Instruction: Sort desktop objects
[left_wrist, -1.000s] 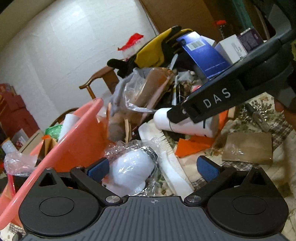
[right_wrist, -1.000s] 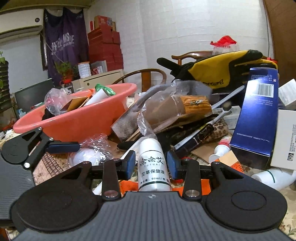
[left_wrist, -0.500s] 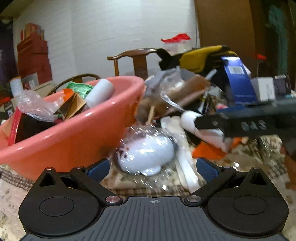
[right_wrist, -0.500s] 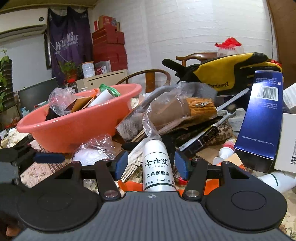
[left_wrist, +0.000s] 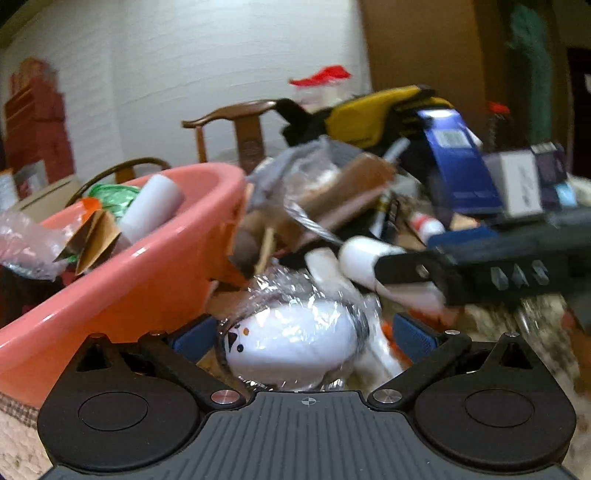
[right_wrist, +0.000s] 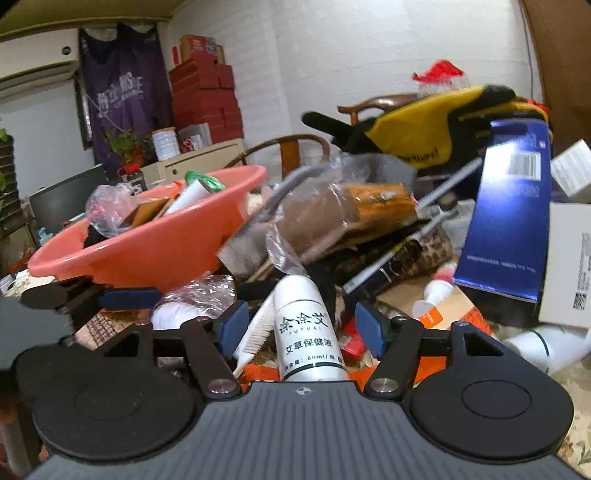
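White brick wall (right_wrist: 369, 55) at 12 o'clock. Wooden chairs (left_wrist: 243, 125) below it. Red boxes (right_wrist: 205, 92) stacked at 11. Purple banner (right_wrist: 122, 92), air conditioner (right_wrist: 37, 74) at 10. Brown door (left_wrist: 424, 44) at 1.

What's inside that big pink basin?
Above the pink basin's rim show a white tube, a green bag, brown cardboard pieces and crumpled clear plastic. Anything lower is hidden by the wall and that pile.

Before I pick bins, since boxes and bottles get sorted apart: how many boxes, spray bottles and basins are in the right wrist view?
Boxes: 3, the blue box and two white boxes.
Spray bottles: 1, the white spray bottle between the open right gripper.
Basins: 1, the pink basin.
Total: 5.
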